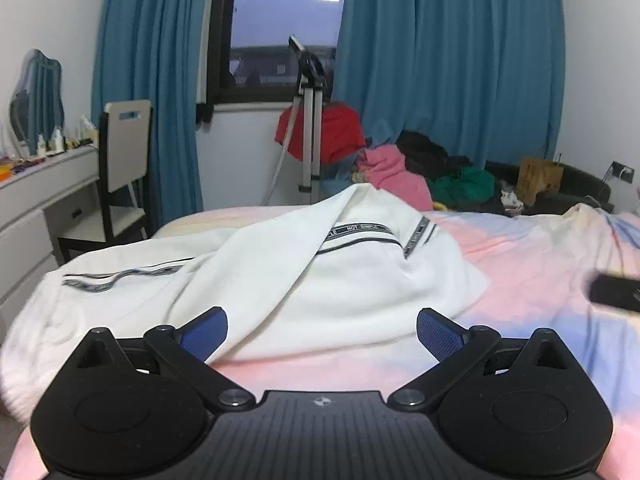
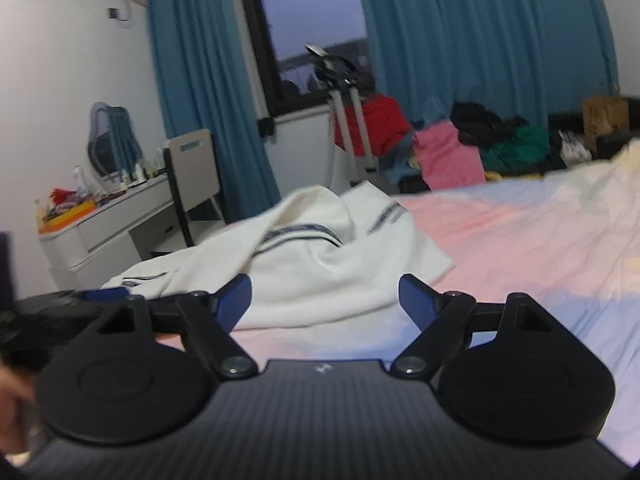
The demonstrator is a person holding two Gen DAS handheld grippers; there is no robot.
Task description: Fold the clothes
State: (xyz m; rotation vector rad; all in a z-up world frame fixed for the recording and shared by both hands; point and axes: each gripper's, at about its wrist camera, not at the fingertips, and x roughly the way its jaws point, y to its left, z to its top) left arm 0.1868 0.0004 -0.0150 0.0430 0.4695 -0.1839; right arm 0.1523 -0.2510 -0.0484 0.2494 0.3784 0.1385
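On the bed (image 1: 520, 248), a little left of the middle, lies the white garment (image 1: 340, 280) with dark striped bands. It is not folded neatly yet. One big flap is thrown across the middle, and a part with stripes trails off to the left, near the bed's edge. The cloth is bumpy and stands up in a hump at the far side. So I think the folding has only begun: one side is turned over, and the rest needs to be smoothed and folded smaller.

The left gripper (image 1: 322, 330) is close to the near edge of the garment. Its blue pads are spread wide, and nothing is pinched between them. One pad sits right by the cloth's edge, but I cannot tell if it touches. The right gripper (image 2: 325, 300) is spread wide too and holds nothing. It hangs over the pink sheet, just near the garment.

Far behind the bed is a pile of clothes (image 1: 400, 160), red, pink, green and black. They look unfolded, so more work may wait there.
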